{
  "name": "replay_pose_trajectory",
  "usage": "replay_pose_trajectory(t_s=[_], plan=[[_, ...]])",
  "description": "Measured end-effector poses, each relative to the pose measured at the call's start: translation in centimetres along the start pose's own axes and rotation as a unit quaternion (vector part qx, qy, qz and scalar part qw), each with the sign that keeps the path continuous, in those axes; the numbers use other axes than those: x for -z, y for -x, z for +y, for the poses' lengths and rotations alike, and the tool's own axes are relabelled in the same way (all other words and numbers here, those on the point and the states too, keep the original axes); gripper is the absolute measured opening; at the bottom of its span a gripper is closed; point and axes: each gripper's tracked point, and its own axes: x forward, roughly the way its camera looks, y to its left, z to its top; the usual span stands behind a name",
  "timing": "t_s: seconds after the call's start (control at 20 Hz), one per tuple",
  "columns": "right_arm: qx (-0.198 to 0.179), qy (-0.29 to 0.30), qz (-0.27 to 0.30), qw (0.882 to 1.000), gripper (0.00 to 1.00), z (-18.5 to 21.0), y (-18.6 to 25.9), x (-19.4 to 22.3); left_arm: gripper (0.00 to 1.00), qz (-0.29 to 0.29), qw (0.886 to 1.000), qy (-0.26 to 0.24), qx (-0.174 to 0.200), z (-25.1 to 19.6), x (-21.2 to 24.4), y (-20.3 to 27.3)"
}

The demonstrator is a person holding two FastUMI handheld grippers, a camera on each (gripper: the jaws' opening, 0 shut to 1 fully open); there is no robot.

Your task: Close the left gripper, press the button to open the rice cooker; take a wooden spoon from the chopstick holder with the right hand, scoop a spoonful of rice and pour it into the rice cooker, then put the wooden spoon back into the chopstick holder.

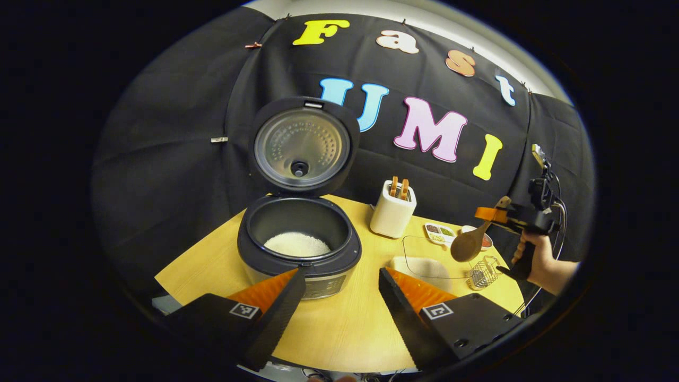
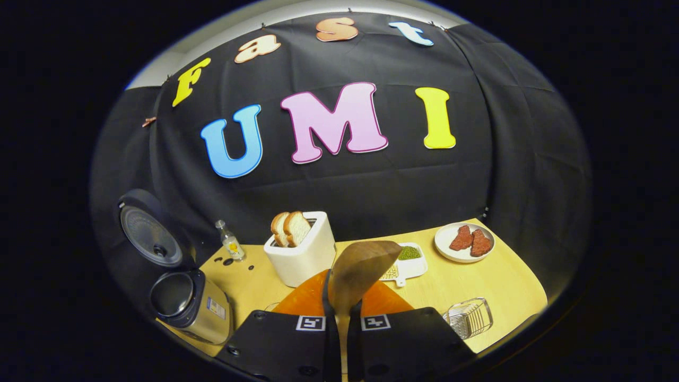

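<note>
The black rice cooker (image 1: 299,249) stands open, its lid (image 1: 301,148) upright, with white rice in the pot (image 1: 297,244). My left gripper (image 1: 340,276) hovers open just in front of it, holding nothing. Off to the right, my right gripper (image 1: 496,214) is shut on the handle of a wooden spoon (image 1: 469,243), raised above the wire chopstick holder (image 1: 482,273) and a clear rice container (image 1: 408,249). In the right gripper view the spoon (image 2: 363,270) sticks up from my right gripper (image 2: 342,313); no rice shows on its bowl. The cooker (image 2: 185,302) sits at far left, the holder (image 2: 469,317) at lower right.
A white toaster (image 1: 392,212) with bread stands mid-table behind the container. A divided dish of beans (image 2: 406,260), a plate of red meat (image 2: 464,241) and a small bottle (image 2: 231,241) sit farther back. A hand (image 1: 546,260) holds the right gripper. The wooden table (image 1: 339,329) ends near my left fingers.
</note>
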Motion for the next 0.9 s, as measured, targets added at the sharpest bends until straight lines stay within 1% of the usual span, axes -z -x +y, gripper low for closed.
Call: replay_pose_trajectory(t_s=[0.15, 0.25, 0.4, 0.5, 0.55, 0.6, 0.75, 0.8, 0.9], plan=[[0.025, 0.052, 0.000, 0.998, 0.10, -0.2, -1.8, 3.8, 0.96, 0.010, 1.000, -0.014, 0.009, 1.3, 1.9, -0.9], [0.038, 0.061, 0.003, 0.997, 0.10, -0.4, -2.8, 6.1, 0.97, 0.028, 0.999, -0.015, 0.024, 1.6, 3.8, -1.5], [0.055, 0.071, -0.027, 0.996, 0.09, 0.2, -3.4, 6.6, 0.96, 0.042, 0.998, -0.025, 0.042, 2.1, 5.2, -2.2], [0.057, 0.078, -0.033, 0.995, 0.10, 1.7, -3.3, 7.5, 0.96, 0.039, 0.998, -0.039, 0.040, 3.1, 5.1, -2.6], [0.051, 0.072, -0.025, 0.996, 0.10, 2.9, -3.2, 8.5, 0.97, 0.041, 0.998, -0.041, 0.036, 3.8, 5.0, -2.8], [0.045, 0.061, -0.016, 0.997, 0.10, 4.0, -3.0, 9.4, 0.96, 0.040, 0.998, -0.038, 0.034, 4.4, 4.8, -2.8], [0.043, 0.035, -0.006, 0.998, 0.10, 5.9, -2.6, 10.1, 0.96, 0.037, 0.998, -0.021, 0.038, 5.4, 4.0, -2.6], [0.041, 0.018, 0.000, 0.999, 0.10, 6.5, -2.7, 10.3, 0.96, 0.036, 0.998, -0.023, 0.039, 5.9, 3.9, -2.6], [0.040, -0.030, 0.018, 0.999, 0.10, 7.4, -2.5, 10.6, 0.96, 0.033, 0.998, -0.036, 0.028, 7.4, 3.5, -2.6]])
